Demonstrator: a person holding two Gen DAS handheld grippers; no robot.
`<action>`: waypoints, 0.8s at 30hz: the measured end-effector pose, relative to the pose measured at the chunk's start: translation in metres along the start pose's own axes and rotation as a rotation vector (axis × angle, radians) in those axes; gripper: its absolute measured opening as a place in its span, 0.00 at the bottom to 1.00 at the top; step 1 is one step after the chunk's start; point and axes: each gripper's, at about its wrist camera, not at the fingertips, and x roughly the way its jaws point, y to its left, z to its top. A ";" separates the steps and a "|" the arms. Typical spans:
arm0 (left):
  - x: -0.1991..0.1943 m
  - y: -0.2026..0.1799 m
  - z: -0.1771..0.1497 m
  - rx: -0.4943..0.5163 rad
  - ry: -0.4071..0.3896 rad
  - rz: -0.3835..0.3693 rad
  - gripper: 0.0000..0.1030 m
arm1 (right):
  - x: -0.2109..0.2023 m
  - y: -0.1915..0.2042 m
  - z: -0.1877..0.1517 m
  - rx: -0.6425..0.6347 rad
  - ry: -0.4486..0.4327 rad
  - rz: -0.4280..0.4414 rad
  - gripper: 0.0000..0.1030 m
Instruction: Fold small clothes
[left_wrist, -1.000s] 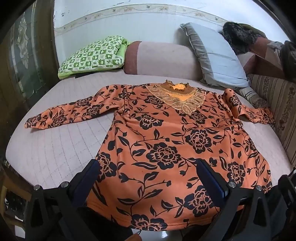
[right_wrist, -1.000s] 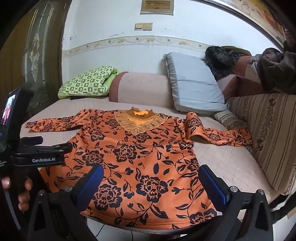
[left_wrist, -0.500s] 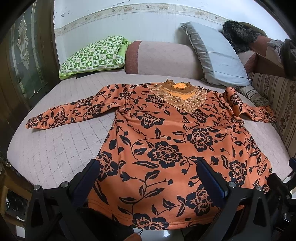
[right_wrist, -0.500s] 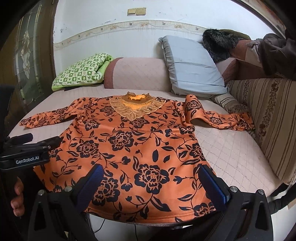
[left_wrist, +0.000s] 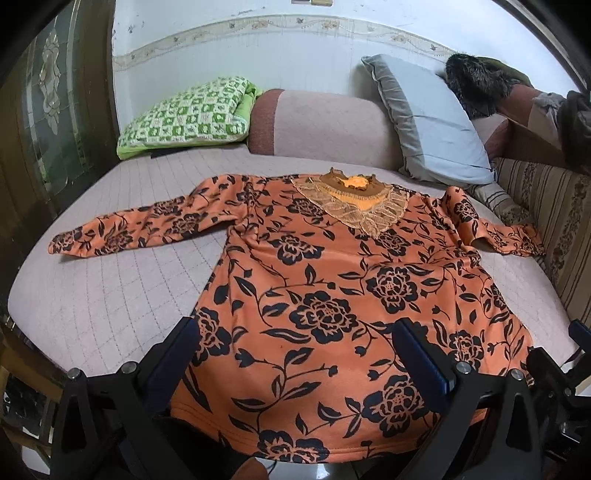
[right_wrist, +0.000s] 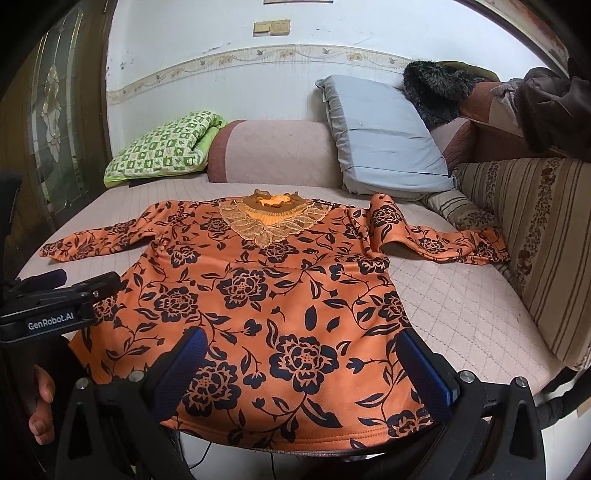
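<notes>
- We see the left gripper (left_wrist: 295, 354) spread wide, holding nothing, poised over the shirt's (left_wrist: 332, 288) hem at the bed's (left_wrist: 92, 295) near edge.
- Right gripper (right_wrist: 299, 363) likewise wide apart and empty, above the hem.
- Shirt lies flat, front up, sleeves out toward both side edges, collar toward the pillows (right_wrist: 376, 136).

Black grippers (left_wrist: 297, 350) (right_wrist: 303, 362) with blue pads (right_wrist: 424, 365), silver screws, white "GenRobot.AI" lettering; bare fingers (right_wrist: 42, 402) show.
</notes>
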 end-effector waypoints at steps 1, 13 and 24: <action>0.001 0.000 0.000 0.001 0.012 -0.004 1.00 | -0.001 0.000 0.000 -0.001 -0.004 0.000 1.00; -0.001 -0.002 -0.001 0.028 0.024 0.015 1.00 | -0.001 0.001 0.005 0.007 -0.012 0.001 1.00; 0.004 -0.005 -0.003 0.042 0.051 0.002 1.00 | 0.000 0.000 0.005 0.014 -0.015 0.001 1.00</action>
